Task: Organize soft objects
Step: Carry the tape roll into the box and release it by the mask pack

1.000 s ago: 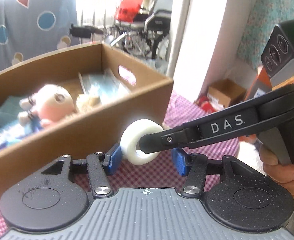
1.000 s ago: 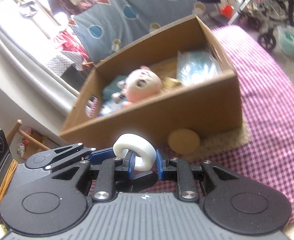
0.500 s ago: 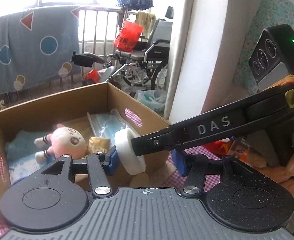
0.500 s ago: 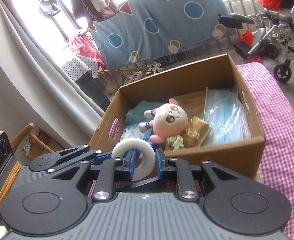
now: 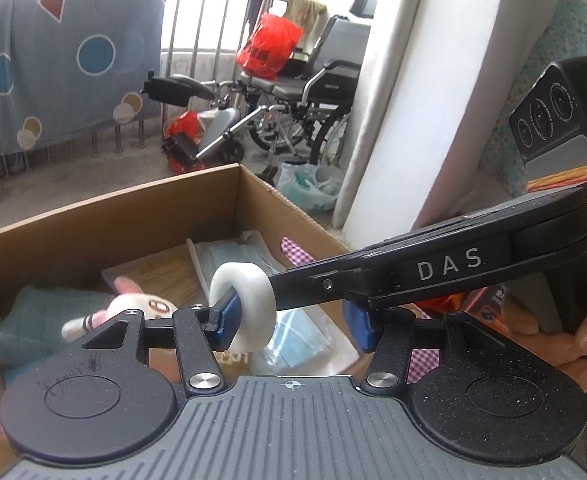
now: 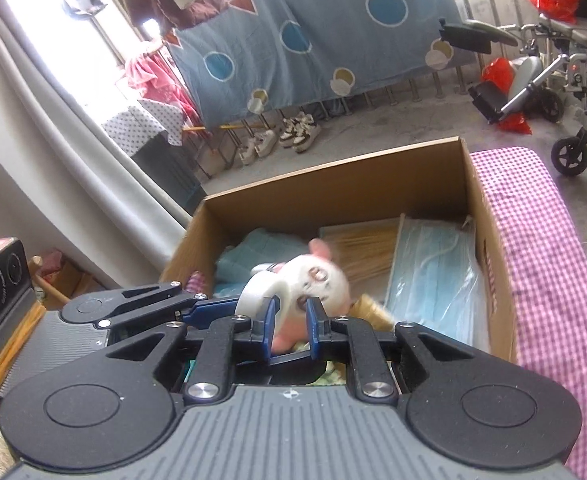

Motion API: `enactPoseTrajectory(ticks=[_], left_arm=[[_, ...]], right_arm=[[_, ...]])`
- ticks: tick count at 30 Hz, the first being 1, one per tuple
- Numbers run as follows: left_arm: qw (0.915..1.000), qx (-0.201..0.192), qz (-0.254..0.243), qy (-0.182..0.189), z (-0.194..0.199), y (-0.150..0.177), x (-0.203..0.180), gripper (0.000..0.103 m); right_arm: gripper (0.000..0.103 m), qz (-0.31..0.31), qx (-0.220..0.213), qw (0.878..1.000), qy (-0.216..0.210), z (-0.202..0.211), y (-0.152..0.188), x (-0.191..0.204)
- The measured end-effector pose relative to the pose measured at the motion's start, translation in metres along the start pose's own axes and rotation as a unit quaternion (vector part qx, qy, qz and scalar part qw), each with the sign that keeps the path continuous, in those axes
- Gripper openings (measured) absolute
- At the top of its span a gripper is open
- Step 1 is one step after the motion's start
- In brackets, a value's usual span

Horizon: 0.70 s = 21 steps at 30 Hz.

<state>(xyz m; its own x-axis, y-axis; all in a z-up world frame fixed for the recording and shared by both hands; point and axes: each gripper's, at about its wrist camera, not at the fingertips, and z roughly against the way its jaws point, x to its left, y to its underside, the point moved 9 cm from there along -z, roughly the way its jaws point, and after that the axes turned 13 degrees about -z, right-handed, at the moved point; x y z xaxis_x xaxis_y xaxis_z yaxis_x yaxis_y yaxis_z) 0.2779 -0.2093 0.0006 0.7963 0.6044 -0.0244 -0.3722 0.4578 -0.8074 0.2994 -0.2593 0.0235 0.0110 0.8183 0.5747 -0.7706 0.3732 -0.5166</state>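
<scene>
A white tape roll (image 5: 249, 306) hangs over the open cardboard box (image 5: 141, 216). My right gripper (image 6: 289, 320) has one blue finger through the roll's hole and the other outside its wall, and the roll (image 6: 263, 294) stays hung on that finger; the jaws look slightly parted. My left gripper (image 5: 293, 320) is open and wide, and the roll sits beside its left pad (image 5: 227, 316). In the box lie a pink plush doll (image 6: 321, 280), a pack of blue masks (image 6: 433, 276) and a teal cloth (image 6: 253, 252).
The box (image 6: 489, 240) stands on a pink checked cloth (image 6: 545, 248). Behind are a wheelchair (image 5: 313, 96), a blue patterned sheet on railings (image 6: 313, 40), shoes (image 6: 289, 136) on the floor and a white wall corner (image 5: 413, 100).
Both grippers rose and moved forward with the tape roll, from in front of the box's near wall to above its inside. The roll turned edge-on in the left wrist view.
</scene>
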Motion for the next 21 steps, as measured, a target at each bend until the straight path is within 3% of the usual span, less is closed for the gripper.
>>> enactPoseTrajectory(ticks=[7,13,17,21], left_arm=[[0.9977,0.058,0.010,0.033,-0.062,-0.020,0.024,0.054],[0.9908,0.123,0.025,0.051,-0.114,-0.016,0.033,0.054],[0.9845,0.152,0.055,0.067,-0.132,-0.007,0.043,0.054],[0.9809,0.175,0.060,0.061,-0.138,0.000,0.047,0.054]], right_arm=[[0.018,-0.013,0.043,0.998,0.039,-0.051,-0.039,-0.037],[0.018,-0.044,0.101,0.992,0.062,-0.095,-0.054,-0.071],[0.018,-0.039,0.122,0.988,0.082,-0.114,-0.057,-0.081],[0.018,-0.050,0.148,0.985,0.078,-0.126,-0.056,-0.087]])
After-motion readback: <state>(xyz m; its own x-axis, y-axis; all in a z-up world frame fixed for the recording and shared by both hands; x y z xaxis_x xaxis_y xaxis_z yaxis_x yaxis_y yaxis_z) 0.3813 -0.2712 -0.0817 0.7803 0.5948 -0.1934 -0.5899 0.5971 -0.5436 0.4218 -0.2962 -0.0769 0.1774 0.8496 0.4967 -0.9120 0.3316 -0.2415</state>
